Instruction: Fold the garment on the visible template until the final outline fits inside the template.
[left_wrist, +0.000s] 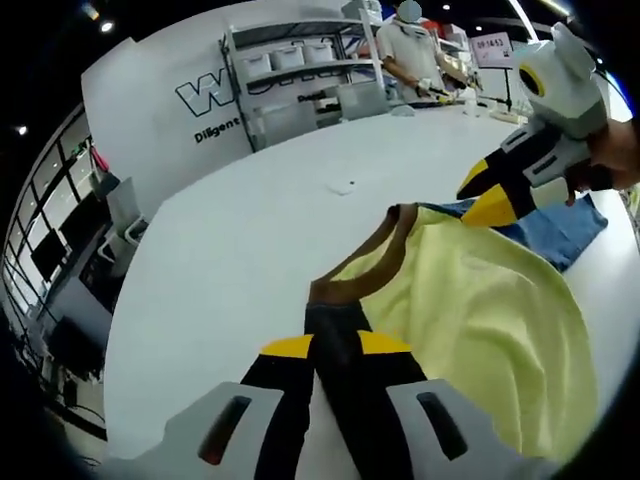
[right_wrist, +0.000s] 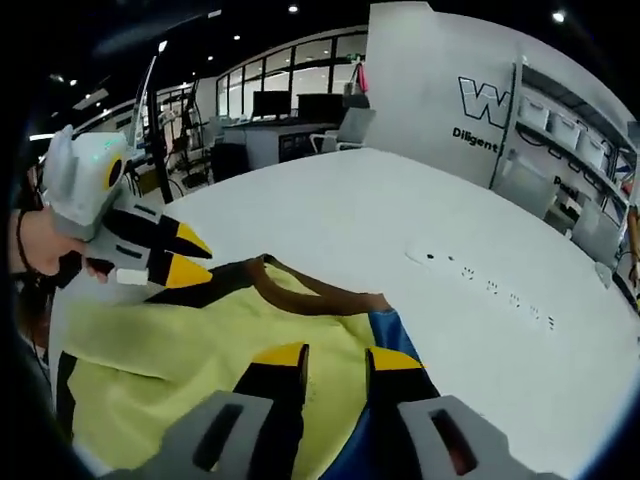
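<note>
A white partition wall (left_wrist: 190, 110) in the left gripper view carried a large dark outlined "W", the rest of that word hidden behind a shelving rack (left_wrist: 295, 70). Beneath it ran a smaller dark line that began "Diligent", with the remainder cut off. A small pink sign (left_wrist: 492, 45) near the top right bore dark characters too small to read.

In the right gripper view, the same white wall (right_wrist: 440, 90) showed the "W" again, with "Diligent" beneath it, both truncated by the shelving (right_wrist: 570, 135) beside them.
</note>
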